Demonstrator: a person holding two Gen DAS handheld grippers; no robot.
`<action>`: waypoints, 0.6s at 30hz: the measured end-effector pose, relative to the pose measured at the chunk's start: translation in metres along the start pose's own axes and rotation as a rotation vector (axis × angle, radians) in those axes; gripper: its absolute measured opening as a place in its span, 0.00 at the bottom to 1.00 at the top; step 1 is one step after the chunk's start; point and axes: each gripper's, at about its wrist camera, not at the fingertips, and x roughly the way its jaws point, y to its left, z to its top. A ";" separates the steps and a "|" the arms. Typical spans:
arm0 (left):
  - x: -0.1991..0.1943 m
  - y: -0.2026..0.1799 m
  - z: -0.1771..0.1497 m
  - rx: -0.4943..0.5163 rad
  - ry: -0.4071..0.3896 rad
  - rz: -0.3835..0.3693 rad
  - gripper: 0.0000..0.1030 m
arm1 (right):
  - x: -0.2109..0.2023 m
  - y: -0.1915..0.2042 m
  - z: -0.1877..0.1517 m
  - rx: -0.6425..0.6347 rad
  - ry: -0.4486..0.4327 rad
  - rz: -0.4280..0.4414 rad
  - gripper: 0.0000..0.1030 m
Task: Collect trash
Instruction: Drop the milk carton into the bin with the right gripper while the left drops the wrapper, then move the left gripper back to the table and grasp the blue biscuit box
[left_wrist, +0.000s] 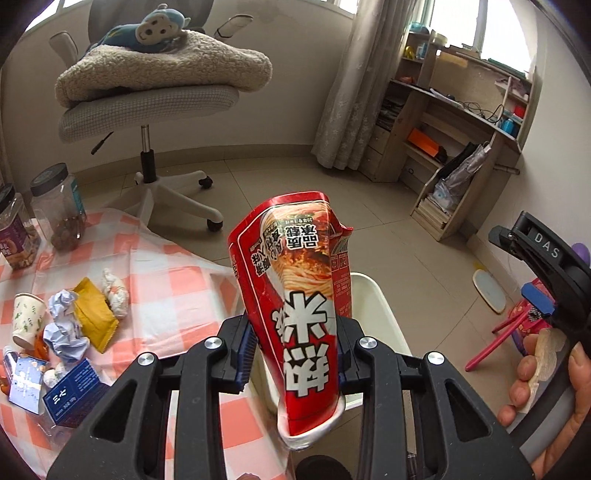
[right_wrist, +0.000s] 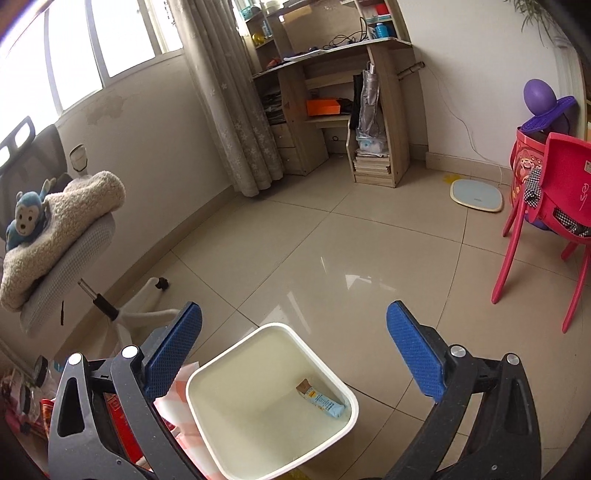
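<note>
Left gripper (left_wrist: 295, 350) is clamped on a crushed red noodle cup (left_wrist: 295, 295), tilted forward and down, the cup standing up between the pads over the white bin (left_wrist: 373, 306) beyond the checked cloth (left_wrist: 177, 280). My right gripper (right_wrist: 294, 349) angles down too, jaws wide apart and empty, above the bin (right_wrist: 271, 398), where one wrapper (right_wrist: 320, 398) lies. More trash (left_wrist: 66, 325) sits on the cloth.
</note>
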 end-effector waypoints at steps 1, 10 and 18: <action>0.005 -0.005 0.001 -0.002 0.003 -0.006 0.32 | -0.002 -0.003 0.002 0.009 -0.009 -0.002 0.93; 0.030 -0.015 0.010 -0.072 0.043 -0.043 0.61 | -0.005 -0.008 0.003 0.003 -0.041 -0.042 0.93; -0.021 0.015 0.008 -0.031 -0.141 0.168 0.82 | -0.018 0.028 -0.018 -0.131 -0.081 -0.018 0.93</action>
